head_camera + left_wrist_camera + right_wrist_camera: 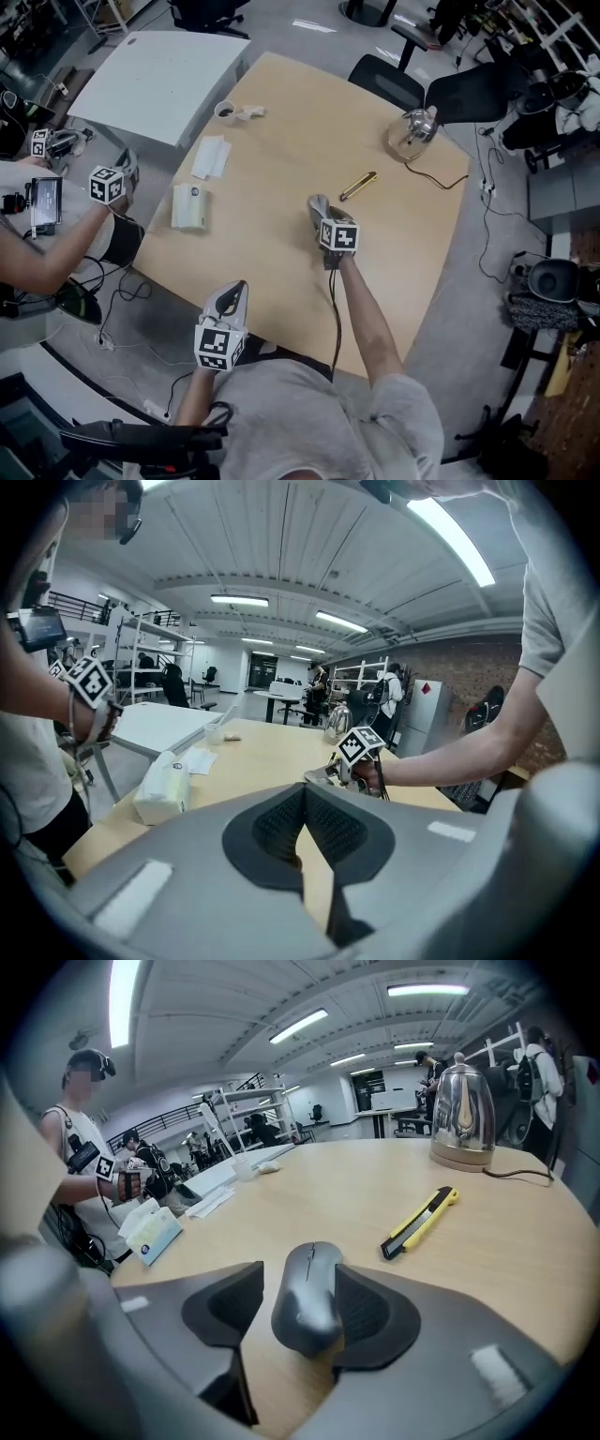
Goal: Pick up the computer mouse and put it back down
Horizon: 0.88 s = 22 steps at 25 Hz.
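Where the jaws of the right gripper stand apart, we find the mouse between them on the table, touching one pad and clear of the other; those of the left gripper meet, empty. Only the head view looks into the cup, which possibly holds dark liquid.

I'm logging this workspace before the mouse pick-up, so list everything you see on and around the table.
wooden table: 1, light brown, centre
computer mouse: 1, grey, near table middle
utility knife: 1, yellow and black, just beyond the mouse
kettle: 1, silver, far right, corded
tissue pack: 1, white, left edge
paper napkins: few, white, beyond the tissue pack
cup: 1, white, far left corner
white table: 1, adjoining far left
left gripper: 1, grey, shut, near edge
right gripper: 1, grey, open around the mouse
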Each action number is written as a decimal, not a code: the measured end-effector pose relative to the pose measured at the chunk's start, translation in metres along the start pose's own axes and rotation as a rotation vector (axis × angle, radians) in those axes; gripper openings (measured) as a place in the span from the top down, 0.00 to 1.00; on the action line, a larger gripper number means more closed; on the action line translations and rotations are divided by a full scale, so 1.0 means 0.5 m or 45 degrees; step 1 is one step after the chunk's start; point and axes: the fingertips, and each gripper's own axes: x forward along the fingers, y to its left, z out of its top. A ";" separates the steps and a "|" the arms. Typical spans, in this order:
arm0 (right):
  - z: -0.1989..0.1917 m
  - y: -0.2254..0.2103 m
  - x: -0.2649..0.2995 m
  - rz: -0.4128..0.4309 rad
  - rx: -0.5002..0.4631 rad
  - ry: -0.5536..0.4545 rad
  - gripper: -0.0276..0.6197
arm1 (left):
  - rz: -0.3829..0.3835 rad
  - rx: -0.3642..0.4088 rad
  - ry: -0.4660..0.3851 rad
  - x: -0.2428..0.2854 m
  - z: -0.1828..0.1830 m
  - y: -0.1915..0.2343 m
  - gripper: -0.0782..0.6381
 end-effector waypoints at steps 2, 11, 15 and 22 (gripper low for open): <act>0.002 0.005 -0.013 0.006 -0.005 -0.013 0.59 | -0.009 0.005 -0.005 -0.001 0.002 -0.005 0.86; 0.013 0.024 -0.088 0.006 0.001 -0.127 0.77 | -0.070 0.053 -0.038 -0.002 0.018 -0.031 0.86; 0.018 0.027 -0.122 -0.004 0.012 -0.182 0.82 | -0.106 0.075 -0.051 0.005 0.023 -0.043 0.86; 0.005 0.009 -0.212 -0.061 0.031 -0.268 0.93 | -0.181 0.125 -0.071 0.007 0.043 -0.087 0.86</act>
